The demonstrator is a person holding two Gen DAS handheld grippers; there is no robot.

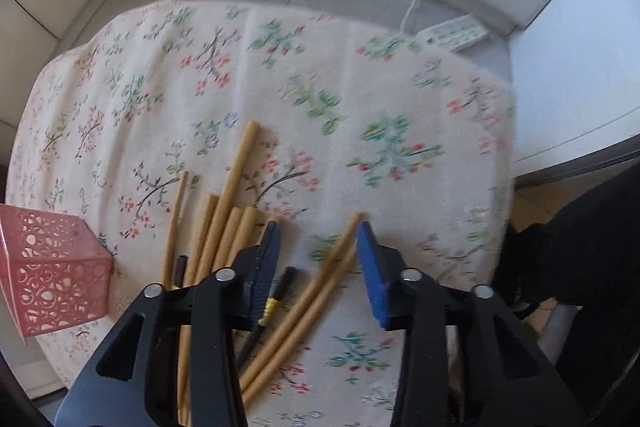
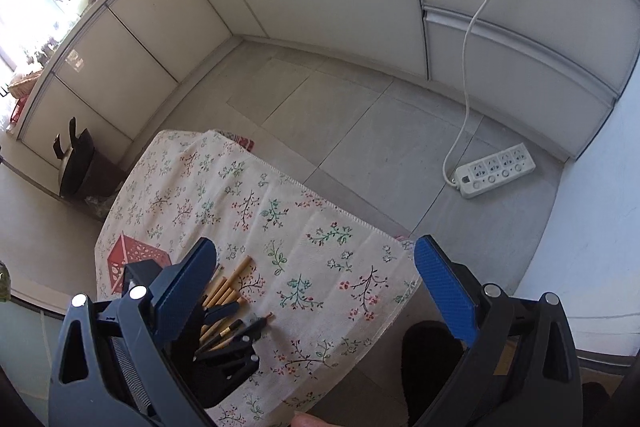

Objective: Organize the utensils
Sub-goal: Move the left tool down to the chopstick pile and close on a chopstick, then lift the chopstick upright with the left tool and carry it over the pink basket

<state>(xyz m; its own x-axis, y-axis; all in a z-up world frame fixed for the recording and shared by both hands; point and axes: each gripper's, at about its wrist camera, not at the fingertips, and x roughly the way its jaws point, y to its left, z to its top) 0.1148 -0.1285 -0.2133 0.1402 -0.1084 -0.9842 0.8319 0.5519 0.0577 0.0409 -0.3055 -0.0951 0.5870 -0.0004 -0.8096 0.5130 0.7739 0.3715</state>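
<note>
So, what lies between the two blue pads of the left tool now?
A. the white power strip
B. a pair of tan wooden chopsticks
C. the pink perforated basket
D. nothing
B: in the left wrist view, the pair of tan wooden chopsticks lies between the left tool's blue pads, on the floral tablecloth.

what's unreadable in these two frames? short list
- Lower ends of the wooden chopsticks: left wrist view, covered by the left gripper body.
- Whether its pads touch the pair of sticks between them: unclear, view blurred.
- Pink basket contents: cut by left edge, opening unseen.
- Chopstick pile in right wrist view: small, partly behind the right gripper finger and the left gripper.
</note>
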